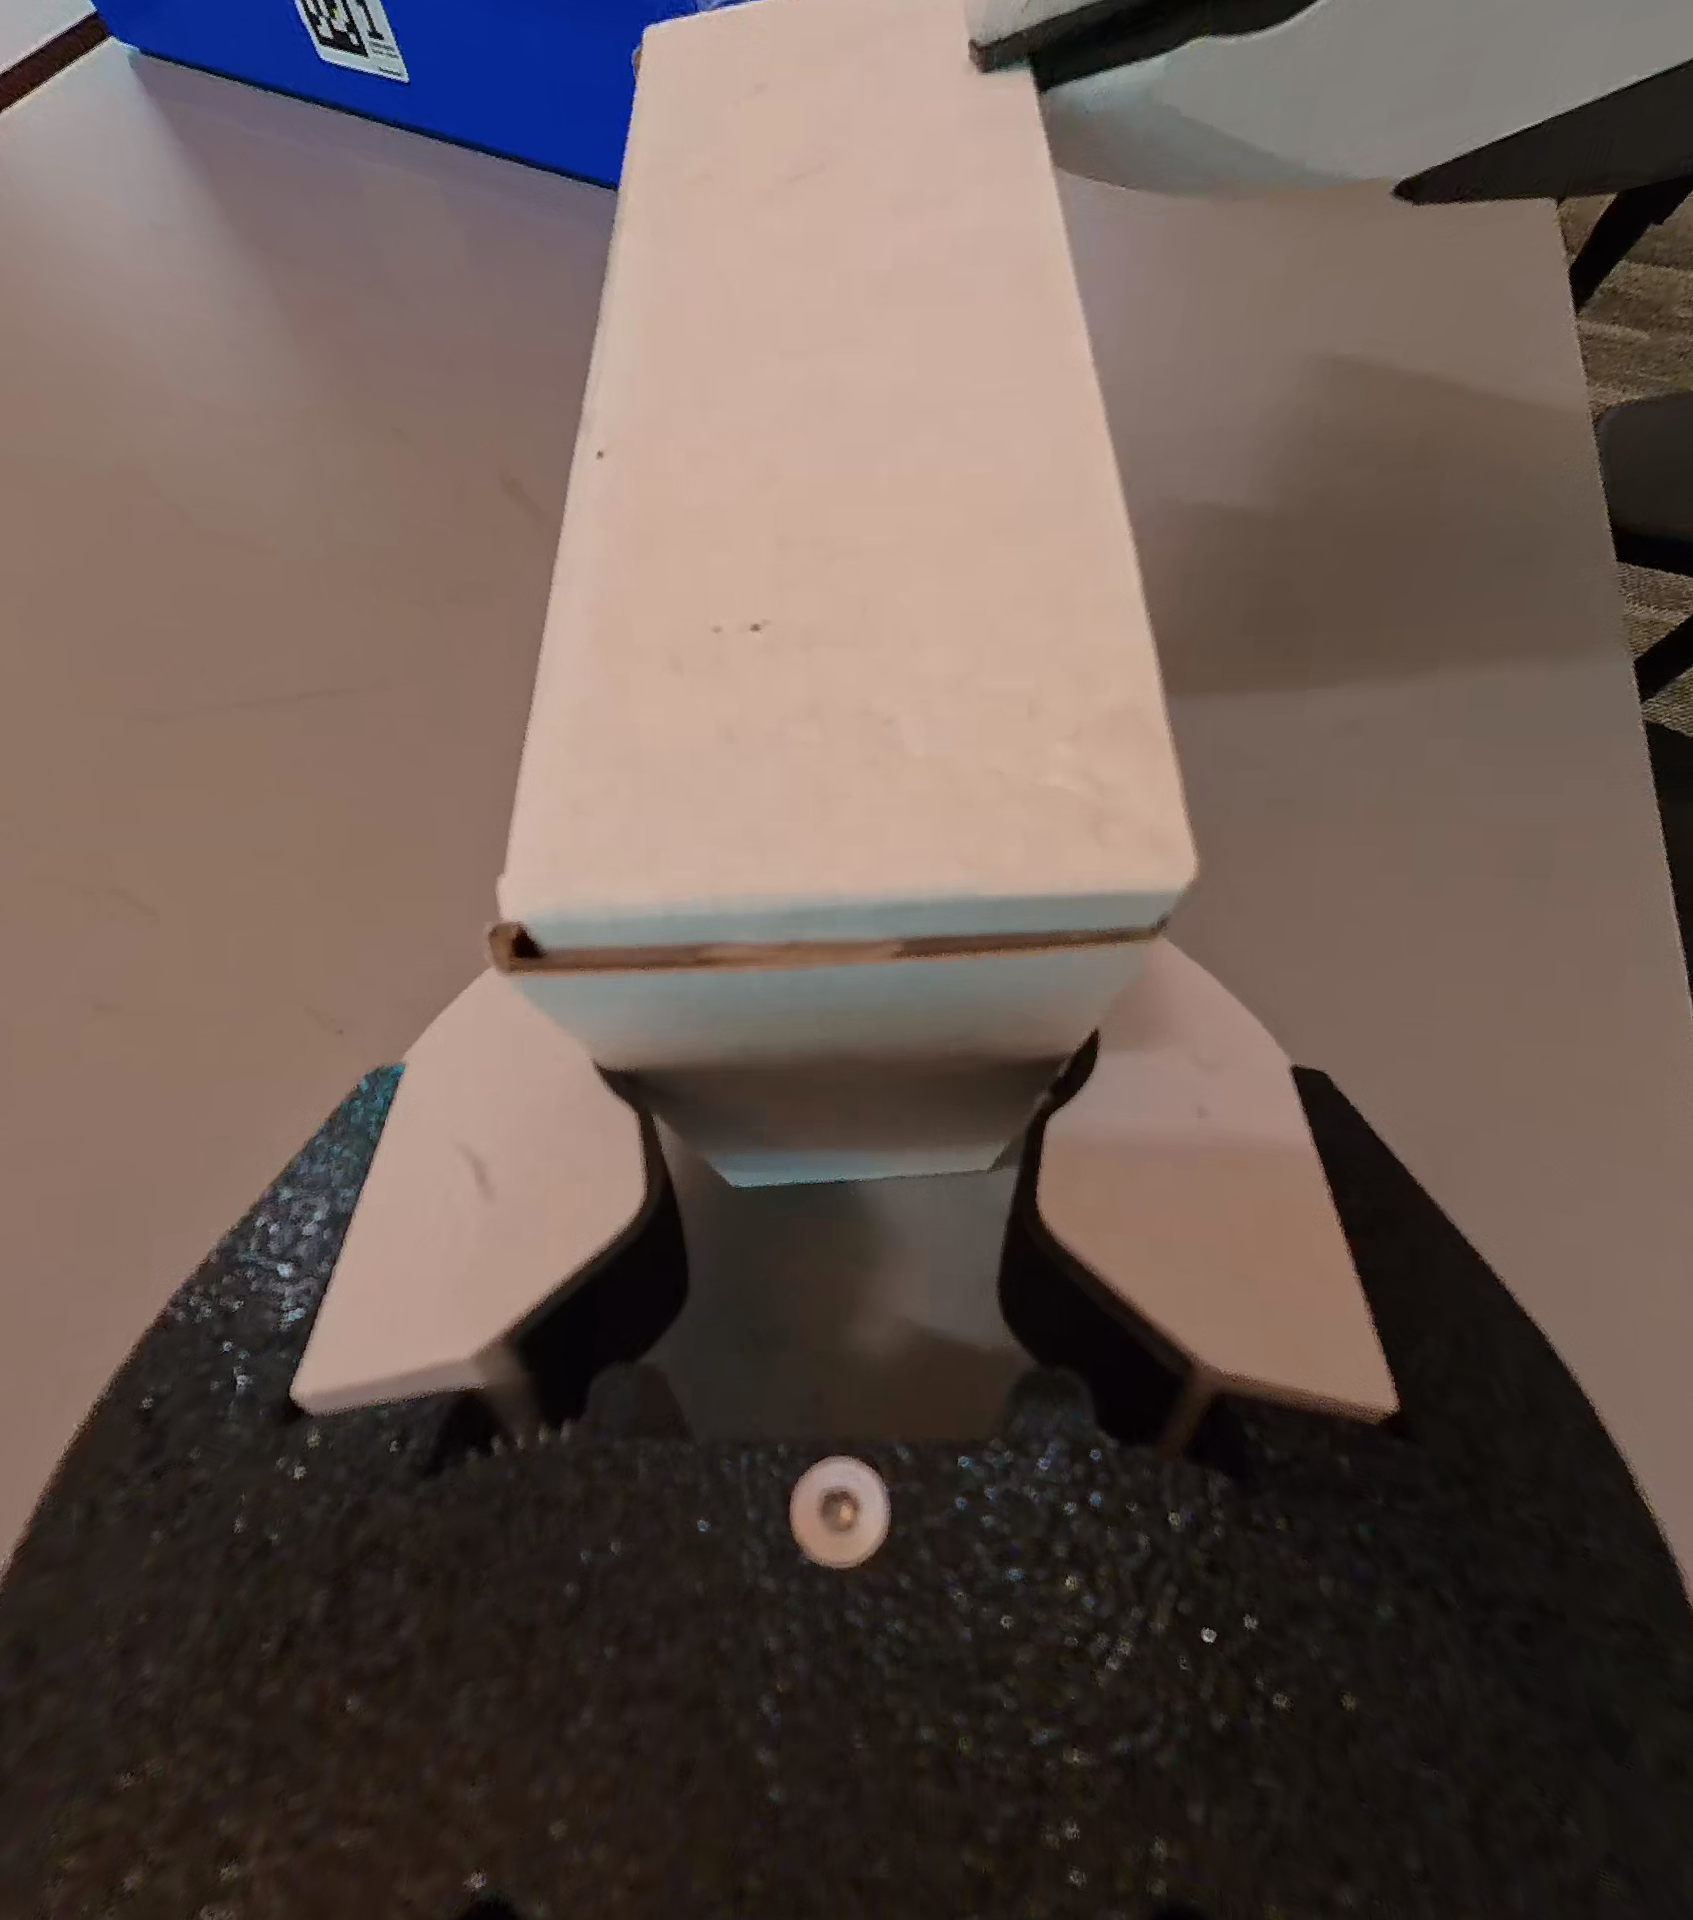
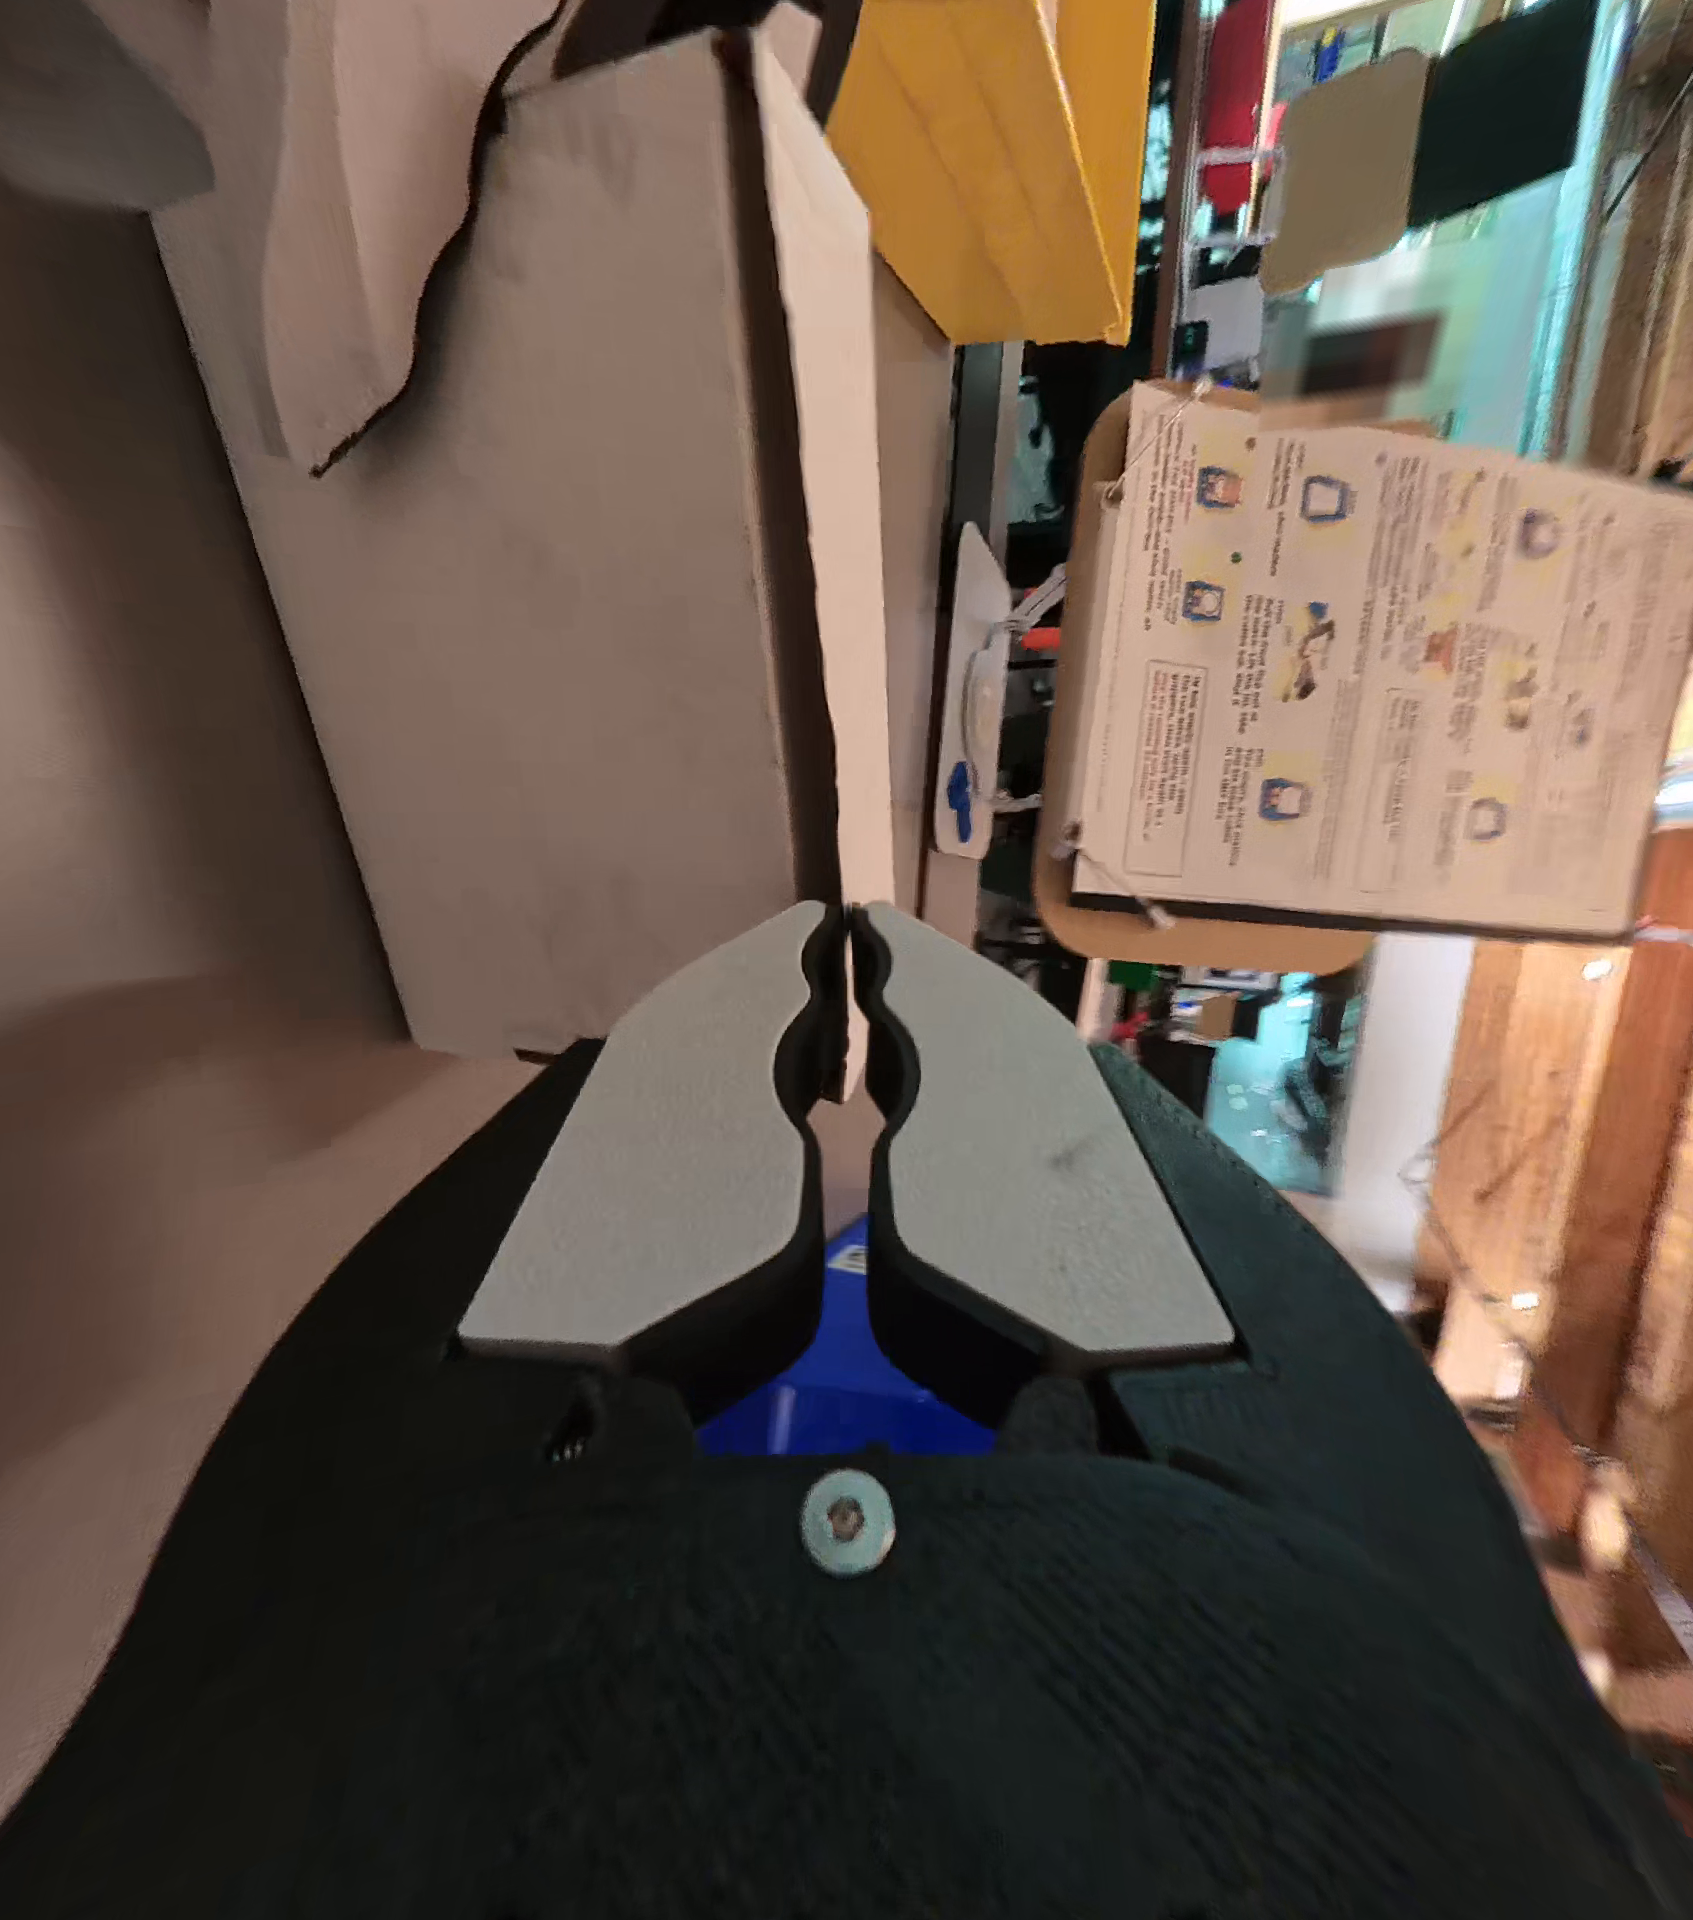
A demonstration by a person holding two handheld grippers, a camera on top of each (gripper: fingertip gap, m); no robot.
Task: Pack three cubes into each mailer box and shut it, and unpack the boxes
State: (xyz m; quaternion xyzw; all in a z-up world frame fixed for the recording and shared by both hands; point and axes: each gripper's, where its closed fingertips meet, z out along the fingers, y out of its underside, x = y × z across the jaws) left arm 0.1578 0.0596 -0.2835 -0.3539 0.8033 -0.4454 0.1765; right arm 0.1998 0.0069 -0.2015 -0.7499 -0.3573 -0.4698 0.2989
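Two grippers worked one white box [image 1: 842, 520], held clear above the table [image 1: 198, 520]. The left gripper [image 1: 847, 1070] grasped the box by its near narrow end, one finger on each side, so the box ran straight away from the camera. From that side the lid looked down, its front seam lying nearly flush.

The right gripper [image 2: 847, 920] was clenched on a thin flap [image 2: 826, 416] along the box's long edge, its tips almost meeting on the cardboard. In the right wrist view a dark gap ran between that flap and the box's body, so the edge was not fully seated there. No cubes showed in either view, and whether any lay inside could not be told.

A blue box [image 1: 468, 83] sat on the table beyond the white one, and a yellow bin [image 2: 987, 177] showed past the flap in the right wrist view.

The step in hand was probably work on the lid. From these views alone I could not say whether the flap was being tucked in to shut the box or pulled out to open it. Either way the next move would ask the left gripper to hold the box steady while the right one steered the flap along its hinge line. The cardboard is thin, so a twist would likely crease the flap or slip it out of the pinch.
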